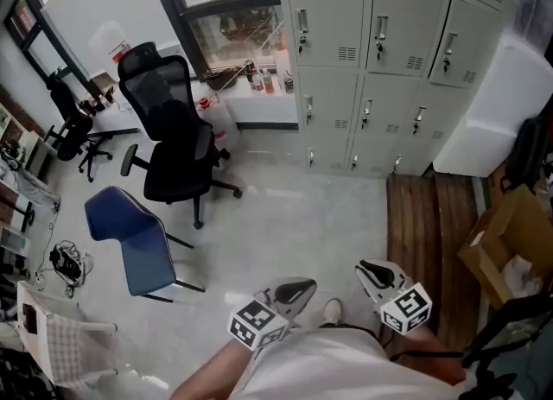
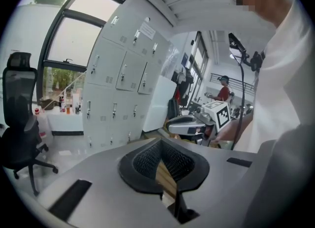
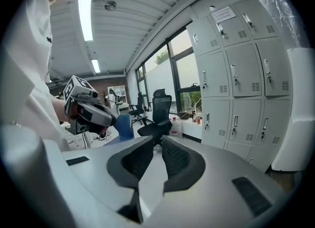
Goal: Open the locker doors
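A bank of pale grey lockers (image 1: 389, 35) stands at the far side of the room, every door closed, each with a small handle and lock. It also shows in the left gripper view as lockers (image 2: 123, 74) and in the right gripper view as lockers (image 3: 236, 84). My left gripper (image 1: 304, 286) and right gripper (image 1: 367, 269) are held close to my body, well short of the lockers. The left gripper (image 2: 160, 142) is shut with nothing in it. So is the right gripper (image 3: 158, 139). Each gripper sees the other: right gripper (image 2: 189, 123), left gripper (image 3: 91, 111).
A black office chair (image 1: 173, 130) and a blue chair (image 1: 130, 234) stand to the left on the pale floor. A wooden floor strip (image 1: 432, 234) runs toward the lockers. A big white block (image 1: 501, 104) leans by the lockers' right end; a cardboard box (image 1: 510, 251) lies at right.
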